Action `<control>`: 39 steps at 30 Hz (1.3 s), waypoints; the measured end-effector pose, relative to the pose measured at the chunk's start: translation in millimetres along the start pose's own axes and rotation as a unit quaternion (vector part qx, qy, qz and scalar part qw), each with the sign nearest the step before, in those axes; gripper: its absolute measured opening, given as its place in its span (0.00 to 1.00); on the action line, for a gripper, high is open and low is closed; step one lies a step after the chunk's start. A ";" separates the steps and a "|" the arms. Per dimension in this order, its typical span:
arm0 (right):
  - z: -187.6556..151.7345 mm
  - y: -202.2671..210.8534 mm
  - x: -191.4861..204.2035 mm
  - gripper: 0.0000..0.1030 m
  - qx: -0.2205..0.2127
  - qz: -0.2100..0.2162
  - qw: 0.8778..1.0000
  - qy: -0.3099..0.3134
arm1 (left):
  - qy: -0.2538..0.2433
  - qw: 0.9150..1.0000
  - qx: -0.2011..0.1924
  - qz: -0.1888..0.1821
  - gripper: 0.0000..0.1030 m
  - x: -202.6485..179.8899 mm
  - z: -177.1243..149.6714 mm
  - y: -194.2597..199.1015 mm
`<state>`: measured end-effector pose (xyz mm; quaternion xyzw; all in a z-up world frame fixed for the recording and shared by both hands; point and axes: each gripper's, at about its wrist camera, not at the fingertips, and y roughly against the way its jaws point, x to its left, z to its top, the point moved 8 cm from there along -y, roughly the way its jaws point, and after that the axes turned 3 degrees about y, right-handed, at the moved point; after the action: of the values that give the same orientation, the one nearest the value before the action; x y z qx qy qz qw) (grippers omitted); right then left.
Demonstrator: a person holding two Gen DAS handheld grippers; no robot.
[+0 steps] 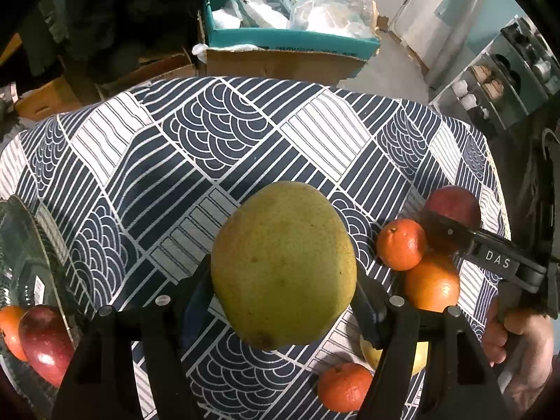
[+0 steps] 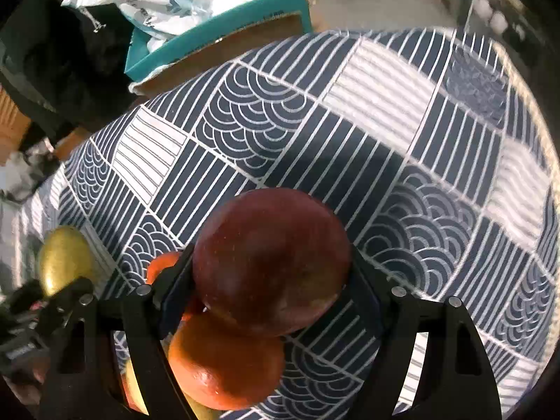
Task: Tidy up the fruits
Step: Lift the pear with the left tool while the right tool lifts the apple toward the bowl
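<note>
My left gripper [image 1: 283, 290] is shut on a big green-yellow pear [image 1: 283, 266], held above the patterned tablecloth [image 1: 217, 147]. My right gripper [image 2: 271, 280] is shut on a dark red apple [image 2: 271, 262]; the same apple [image 1: 453, 203] shows at the right of the left wrist view. Below the apple lie a large orange [image 2: 225, 362] and a small tangerine [image 2: 164, 266]. In the left wrist view a tangerine [image 1: 400, 243], an orange [image 1: 432, 285], another tangerine [image 1: 344, 386] and a yellow fruit [image 1: 420, 357] lie at the right. The held pear [image 2: 64, 259] shows at the left of the right wrist view.
A glass bowl [image 1: 24, 245] at the left edge holds a red apple [image 1: 43, 341] and an orange [image 1: 10, 329]. Beyond the table's far edge stand a teal box [image 1: 290, 38] with plastic bags and cardboard boxes [image 1: 280, 64]. A shelf unit [image 1: 504, 80] stands far right.
</note>
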<state>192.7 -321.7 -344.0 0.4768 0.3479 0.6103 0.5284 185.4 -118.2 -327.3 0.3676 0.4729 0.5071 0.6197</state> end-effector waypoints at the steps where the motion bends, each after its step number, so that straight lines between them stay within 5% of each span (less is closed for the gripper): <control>1: 0.8 3.5 1.6 0.77 -0.007 -0.006 1.000 0.007 | -0.001 1.000 -0.002 0.000 0.70 0.0 0.1 2.4; 15: 9.0 66.7 31.0 0.77 -0.104 -0.086 0.986 0.095 | -0.016 0.998 -0.054 0.007 0.70 -3.7 3.0 52.0; 39: 3.9 171.6 86.6 0.77 -0.204 -0.062 0.967 0.136 | -0.018 0.991 -0.132 0.022 0.70 21.7 -12.6 132.7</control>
<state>143.8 -271.7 -165.0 0.2486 0.3135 0.6934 0.5993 136.9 -68.8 -211.3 0.3026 0.3823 0.5719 0.6598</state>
